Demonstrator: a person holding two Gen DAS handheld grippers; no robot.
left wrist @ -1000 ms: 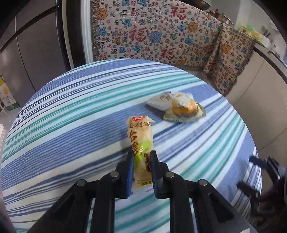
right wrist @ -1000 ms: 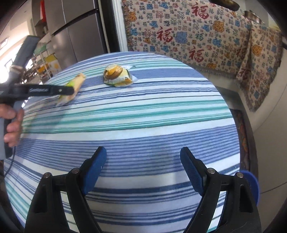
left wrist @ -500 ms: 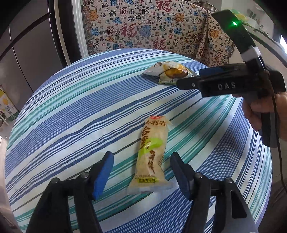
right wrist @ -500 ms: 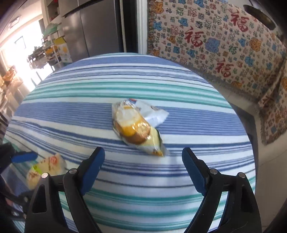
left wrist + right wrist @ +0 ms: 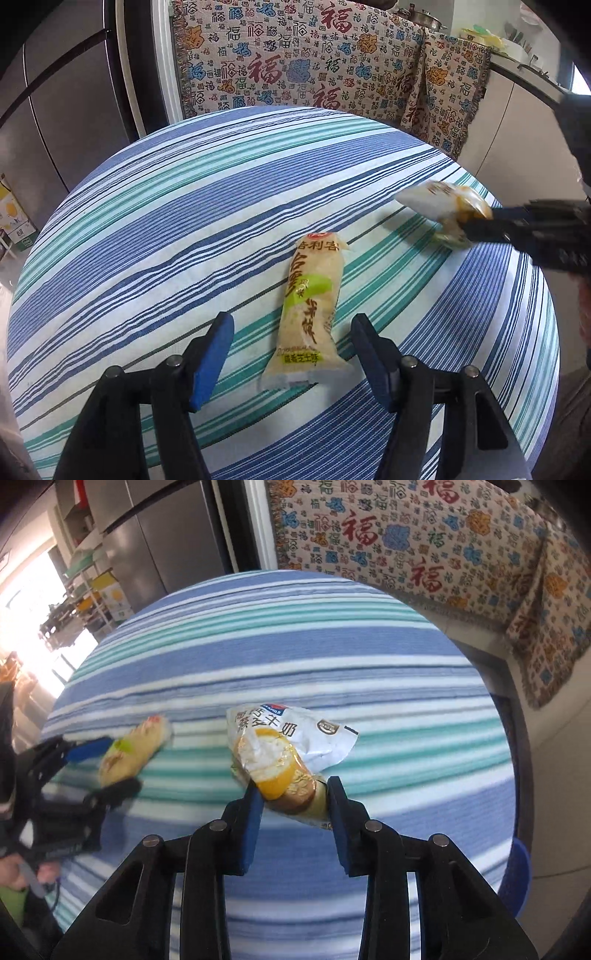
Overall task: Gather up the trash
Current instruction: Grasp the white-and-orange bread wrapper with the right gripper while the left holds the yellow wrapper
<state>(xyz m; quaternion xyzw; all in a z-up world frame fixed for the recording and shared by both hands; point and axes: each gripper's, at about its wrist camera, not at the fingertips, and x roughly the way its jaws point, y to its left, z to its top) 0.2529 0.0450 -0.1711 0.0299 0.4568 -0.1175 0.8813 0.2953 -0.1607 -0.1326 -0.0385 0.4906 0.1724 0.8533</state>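
1. Since the earlier frames: the left gripper [image 5: 291, 358] has let go of the long yellow snack wrapper [image 5: 308, 314], which now lies flat on the striped tablecloth [image 5: 166, 229] between its spread jaws, untouched by either pad. The right gripper [image 5: 293, 805] has crossed to the second item, and its jaws have just been closing with that item between them.
2. Right gripper, state: blue pads [image 5: 251, 823] pressed on the near end of the bread packet [image 5: 280, 753], gripping it. In the left wrist view the packet [image 5: 447, 210] shows blurred at the table's right edge, in the black fingers.
3. Left gripper, state: jaws open, empty.
4. Meaning for the task, as judged: one piece of trash is secured for carrying off; the yellow wrapper appears set aside and not yet collected. No bin is visible in either view.
5. Item, yellow wrapper: slim, elongated plastic pouch, crimped ends, glossy, green patch and printed characters; looks flat and light.
6. Item, bread packet: crinkled white-and-clear film, torn or loose at the far end, holding a rounded orange-yellow bun with pale filling; soft, likely to deform under the pads.
7. Surface: round table, woven cloth in blue, teal and white stripes, slightly rumpled.
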